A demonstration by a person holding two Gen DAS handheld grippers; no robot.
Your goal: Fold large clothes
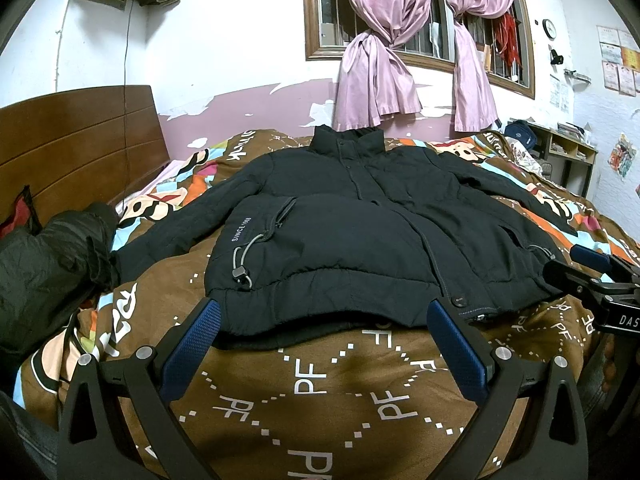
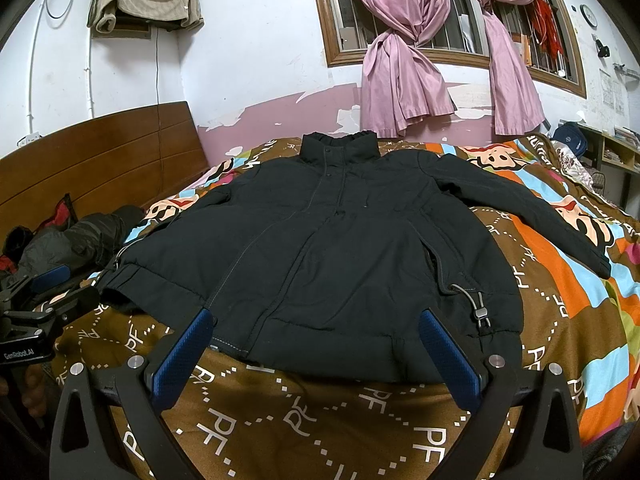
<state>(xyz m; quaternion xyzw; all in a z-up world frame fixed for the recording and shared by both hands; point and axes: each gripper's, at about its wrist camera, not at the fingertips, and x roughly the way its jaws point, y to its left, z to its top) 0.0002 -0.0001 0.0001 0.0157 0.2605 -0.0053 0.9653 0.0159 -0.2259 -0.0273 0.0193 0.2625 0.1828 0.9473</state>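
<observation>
A black padded jacket (image 1: 352, 232) (image 2: 340, 248) lies spread flat and face up on the bed, collar at the far end, both sleeves out to the sides. My left gripper (image 1: 324, 312) hovers open just before the hem's left half, nothing between its blue pads. My right gripper (image 2: 318, 326) is open as well, its fingertips over the hem's right half, holding nothing. The right gripper (image 1: 592, 276) also shows at the right edge of the left wrist view. The left gripper (image 2: 60, 284) shows at the left edge of the right wrist view.
A brown patterned quilt (image 1: 320, 392) (image 2: 320, 420) covers the bed. A dark puffy garment (image 1: 48, 264) (image 2: 72, 240) lies heaped at the left by the wooden headboard (image 1: 80, 140). Pink curtains (image 1: 384, 40) hang at the window behind. A desk (image 1: 560, 148) stands at the far right.
</observation>
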